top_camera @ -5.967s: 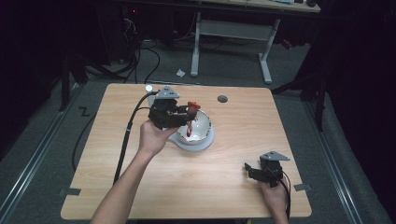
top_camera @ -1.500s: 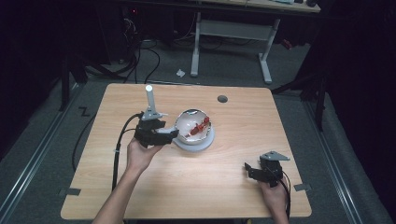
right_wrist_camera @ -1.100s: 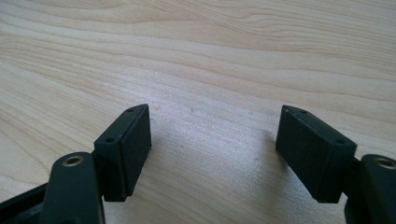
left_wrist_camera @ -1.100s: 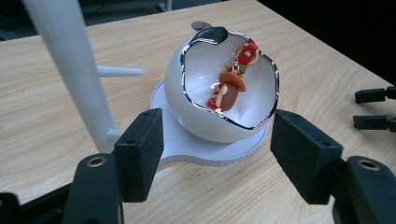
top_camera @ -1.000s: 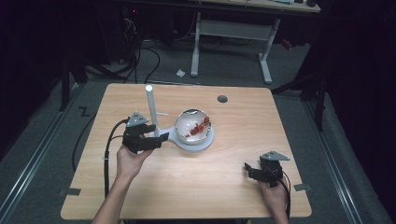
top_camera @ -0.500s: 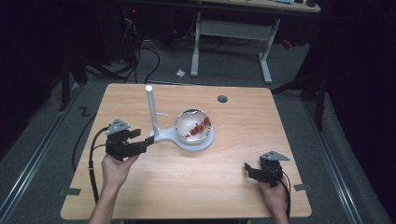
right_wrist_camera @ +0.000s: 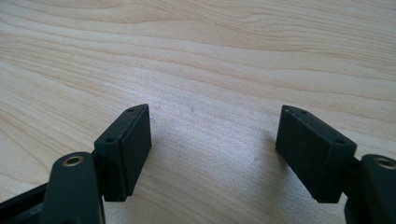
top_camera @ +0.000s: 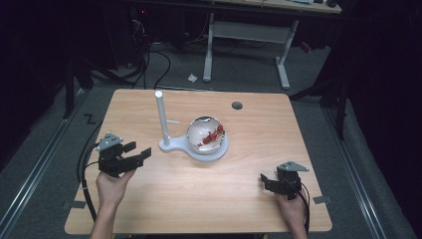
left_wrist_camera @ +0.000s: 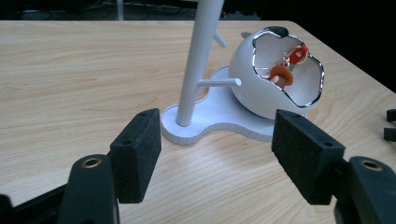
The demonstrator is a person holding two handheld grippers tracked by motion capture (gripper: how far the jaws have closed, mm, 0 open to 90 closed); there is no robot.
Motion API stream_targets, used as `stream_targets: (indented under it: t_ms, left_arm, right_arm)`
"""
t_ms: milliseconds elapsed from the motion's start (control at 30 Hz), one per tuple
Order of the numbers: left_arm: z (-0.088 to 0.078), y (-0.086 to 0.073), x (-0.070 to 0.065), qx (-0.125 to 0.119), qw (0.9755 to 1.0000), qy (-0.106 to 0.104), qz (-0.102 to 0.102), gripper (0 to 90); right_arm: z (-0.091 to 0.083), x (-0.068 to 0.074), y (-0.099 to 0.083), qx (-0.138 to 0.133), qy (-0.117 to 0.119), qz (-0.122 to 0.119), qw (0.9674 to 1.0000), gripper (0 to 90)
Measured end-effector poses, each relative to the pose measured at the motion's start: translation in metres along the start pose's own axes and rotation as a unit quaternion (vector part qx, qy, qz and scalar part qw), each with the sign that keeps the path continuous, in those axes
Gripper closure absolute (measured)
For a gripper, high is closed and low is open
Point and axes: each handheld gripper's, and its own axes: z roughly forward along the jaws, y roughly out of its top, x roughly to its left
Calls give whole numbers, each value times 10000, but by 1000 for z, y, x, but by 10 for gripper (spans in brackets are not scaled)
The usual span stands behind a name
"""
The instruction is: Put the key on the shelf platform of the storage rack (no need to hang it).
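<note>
Dark floor, cabling and a white desk frame surround the pale wooden table seen from the high view. At the table's centre a white stand is set, made of a flat base, an upright post and an egg-shaped cup whose opening shows a small red charm inside.

Compared with the earlier high views, the left gripper has been drawn away from the cup: six seconds ago it was over the bowl with something red at its jaws; it now lies near the table's 8 o'clock edge, clear of the stand. The charm is seen resting in the cup. The placing step is therefore judged complete, and the withdrawal as a return to rest.

In the left gripper view, the left gripper is shown with jaws roughly half apart and nothing between the pads; only bare table lies in the gap. The stand lies ahead at about 12 o'clock, the post just left of centre, the cup at about 1 o'clock with the charm hanging within, well apart from the pads.

The right gripper is held near the 5 o'clock corner. In its own view the right gripper is shown wide apart and empty above bare wood.
</note>
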Motion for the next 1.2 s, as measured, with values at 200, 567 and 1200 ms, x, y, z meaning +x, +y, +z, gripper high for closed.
stream_targets:
  t_ms: [200, 567, 1200]
  left_arm:
    - [-6, -6, 4, -130, 9998, 99, -86, 328]
    - [-14, -20, 10, -157, 9994, 240, -213, 323]
    - [-8, -44, 12, 9, 9990, 334, -298, 316]
  right_arm:
    - [0, 0, 0, 0, 2, -5, 10000, 269]
    - [0, 0, 0, 0, 0, -5, 10000, 269]
    - [0, 0, 0, 3, -1, 4, 10000, 269]
